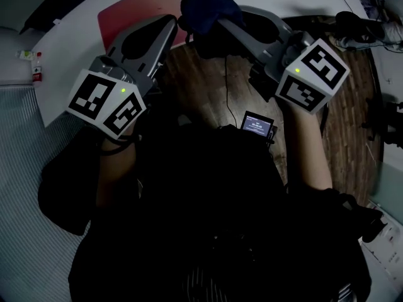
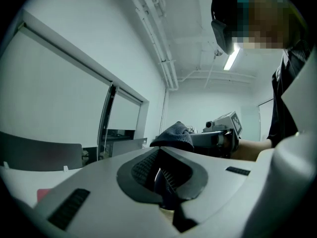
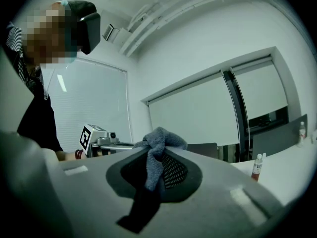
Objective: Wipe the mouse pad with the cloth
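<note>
The cloth (image 1: 208,11), dark blue and bunched, is held up in the air at 12 o'clock in the head view, above the far edge of a round wooden table (image 1: 352,124). The right gripper (image 1: 219,25) reaches it from 4 o'clock, and in the right gripper view its jaws are clamped on the cloth (image 3: 157,142): one fold hangs down between the ridged pads and the rest mounds over the tips. The left gripper (image 1: 176,20) comes in from 8 o'clock, its tips meeting at the cloth's left edge. In the left gripper view that gripper's (image 2: 159,155) jaws are drawn together, with a dark blue strip between the pads that looks like a corner of the same cloth, so both grippers appear to grip it. The two marker cubes sit low and wide of the cloth, at 7 and 5 o'clock.

The red mouse pad (image 1: 135,10) lies flat on a white table (image 1: 75,49) at 9 o'clock from the cloth, partly hidden behind the left gripper's body and clear of the cloth. A small bottle (image 1: 36,68) stands near that table's left edge, at 8 o'clock. A small device with a lit screen (image 1: 257,126) hangs at the person's chest, at 5 o'clock from the cloth.
</note>
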### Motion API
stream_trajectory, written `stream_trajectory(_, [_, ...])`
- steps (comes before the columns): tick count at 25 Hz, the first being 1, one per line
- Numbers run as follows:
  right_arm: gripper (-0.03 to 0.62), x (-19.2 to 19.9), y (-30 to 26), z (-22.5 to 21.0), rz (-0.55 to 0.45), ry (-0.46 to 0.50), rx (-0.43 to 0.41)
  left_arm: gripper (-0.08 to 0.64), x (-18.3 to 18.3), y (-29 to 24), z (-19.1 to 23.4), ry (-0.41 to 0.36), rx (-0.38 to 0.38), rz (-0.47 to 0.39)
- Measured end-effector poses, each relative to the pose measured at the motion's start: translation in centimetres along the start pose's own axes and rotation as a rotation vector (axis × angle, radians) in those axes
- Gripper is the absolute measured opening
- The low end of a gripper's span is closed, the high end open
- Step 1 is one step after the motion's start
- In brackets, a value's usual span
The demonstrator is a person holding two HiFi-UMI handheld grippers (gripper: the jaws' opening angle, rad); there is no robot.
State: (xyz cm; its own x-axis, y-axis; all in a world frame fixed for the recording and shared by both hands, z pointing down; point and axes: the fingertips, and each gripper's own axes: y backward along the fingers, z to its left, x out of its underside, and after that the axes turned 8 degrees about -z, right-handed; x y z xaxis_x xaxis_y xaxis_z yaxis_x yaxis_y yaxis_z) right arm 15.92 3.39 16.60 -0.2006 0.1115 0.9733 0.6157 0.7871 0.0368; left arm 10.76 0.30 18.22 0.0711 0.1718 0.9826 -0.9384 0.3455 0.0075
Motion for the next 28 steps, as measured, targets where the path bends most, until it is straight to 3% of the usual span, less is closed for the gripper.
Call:
stream_trajectory(5, [0.04, 1.2, -6.9, 0.6, 0.025, -0.013, -0.014, 0.008, 0.3, 3.3, 6.2, -0.018, -0.022, 0.014])
stream_trajectory(10, [0.04, -0.4, -8.7, 3.0, 0.036, -0.053, -0.051, 0.008, -2.1, 6.1, 7.3, 0.014, -0.074, 0.006])
stream_trajectory(16, [0.04, 2.9, -8.8, 1.6, 0.085, -0.054, -0.071, 0.008, 1.7, 6.1, 8.0, 0.046, -0.091, -0.025])
stream_trajectory(28, [0.04, 2.1, -15.7, 1.7, 0.073, -0.043, -0.145, 0.008, 0.4, 9.3, 13.5, 0.031, -0.155, -0.045])
